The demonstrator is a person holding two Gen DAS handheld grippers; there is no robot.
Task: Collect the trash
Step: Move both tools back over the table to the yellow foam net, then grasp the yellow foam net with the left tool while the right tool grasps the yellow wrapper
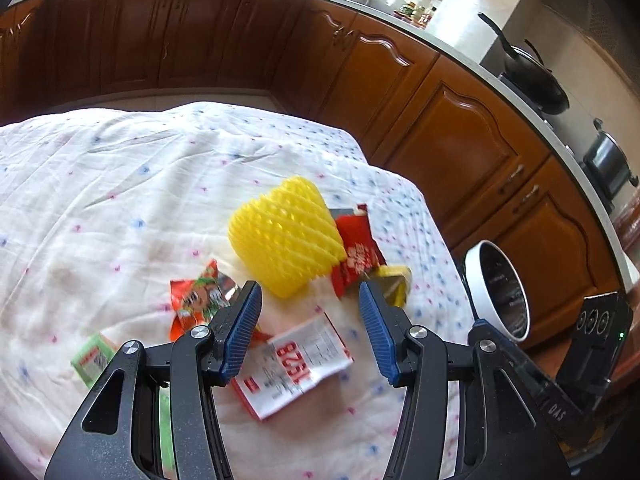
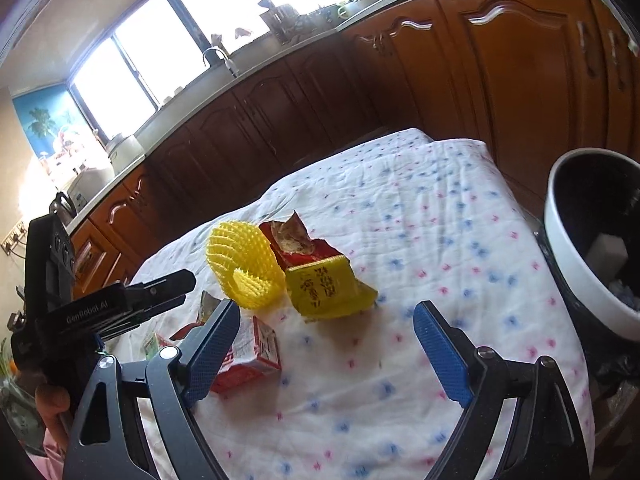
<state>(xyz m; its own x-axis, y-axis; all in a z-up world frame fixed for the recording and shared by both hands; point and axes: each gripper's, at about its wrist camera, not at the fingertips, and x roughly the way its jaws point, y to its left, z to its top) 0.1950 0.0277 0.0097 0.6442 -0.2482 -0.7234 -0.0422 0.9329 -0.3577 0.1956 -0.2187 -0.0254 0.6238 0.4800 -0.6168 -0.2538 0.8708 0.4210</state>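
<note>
Left wrist view: our left gripper [image 1: 310,292] hangs over the cloth-covered table [image 1: 120,168], jaws about half apart and holding nothing. Between and beyond the tips lies the litter. A yellow foam fruit net [image 1: 286,236] sits at the centre, a red wrapper [image 1: 358,258] touching its right side, and a yellow packet [image 1: 396,284] just beside the right jaw tip. An orange snack wrapper [image 1: 196,300] lies at left by the left jaw tip. A white-and-red carton [image 1: 292,364] lies flat nearest us, and a green packet [image 1: 94,358] at the near left, partly hidden behind the gripper frame. The trash bin [image 1: 500,288], white-rimmed, stands off the table's right edge.

Right wrist view: our right gripper [image 2: 324,320] stands wide apart, empty. The foam net [image 2: 244,268], red wrapper [image 2: 296,240] and yellow packet [image 2: 324,288] cluster just beyond its tips; the carton [image 2: 252,356] lies by its left jaw. The left gripper's body [image 2: 100,304] shows at far left. The bin [image 2: 592,248] is at right, with some scraps already inside.

Judgement: we are on the approach, nothing yet picked. The next move calls for lowering one gripper over a single piece, closing on an edge without snagging cloth, then carrying it right to the bin.
</note>
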